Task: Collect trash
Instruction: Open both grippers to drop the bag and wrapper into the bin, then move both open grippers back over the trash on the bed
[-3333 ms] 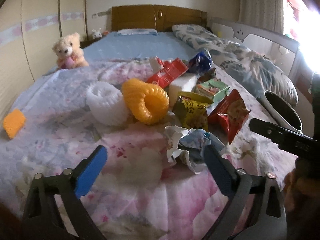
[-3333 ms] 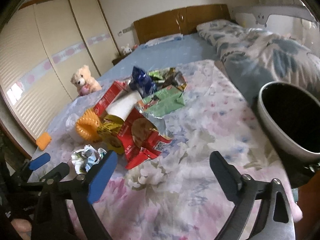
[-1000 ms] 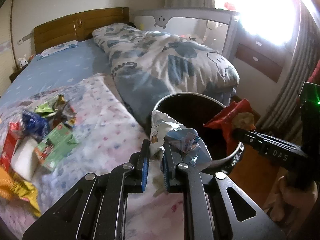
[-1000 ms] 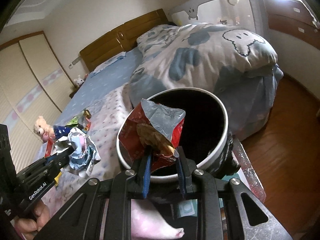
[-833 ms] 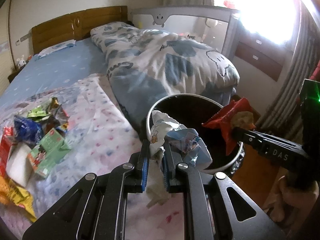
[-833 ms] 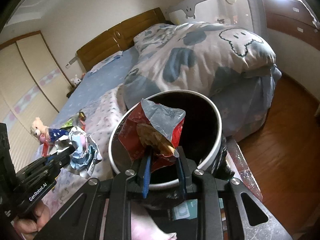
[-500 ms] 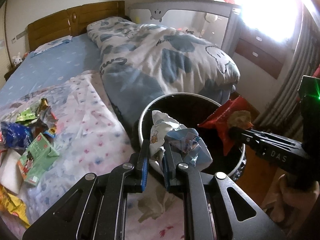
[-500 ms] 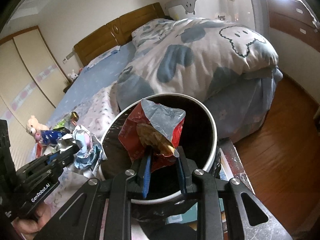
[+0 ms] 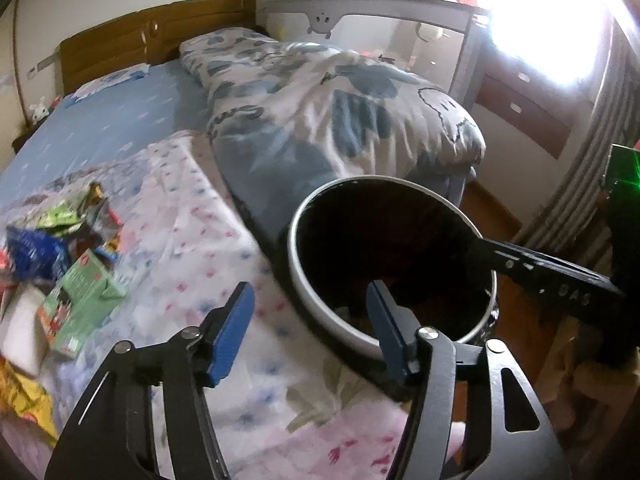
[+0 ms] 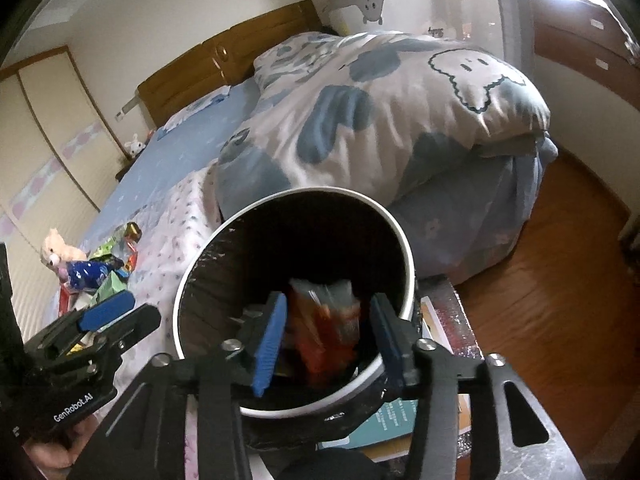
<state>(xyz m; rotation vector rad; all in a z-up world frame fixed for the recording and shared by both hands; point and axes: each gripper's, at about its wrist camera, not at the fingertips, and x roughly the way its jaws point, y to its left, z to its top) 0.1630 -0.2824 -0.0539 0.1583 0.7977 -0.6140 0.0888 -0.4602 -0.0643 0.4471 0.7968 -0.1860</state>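
The bin (image 9: 298, 280) stands against the bed (image 9: 168, 184) edge; the remaining trash pile (image 9: 60, 264) lies on the bed left of the bin, nearer the left claw (image 9: 310, 332) than the right claw (image 10: 328, 340). Both claws are opening, pressing nothing; a second ago they gripped paper and the red bag (image 10: 326, 332), now dropping into the bin

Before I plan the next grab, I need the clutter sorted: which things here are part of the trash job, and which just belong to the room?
Part of the job:
- trash bin
- red snack bag dropping into it
- wrappers on the bed

Just lying about:
- teddy bear
- ghost-print duvet
- books under the bin
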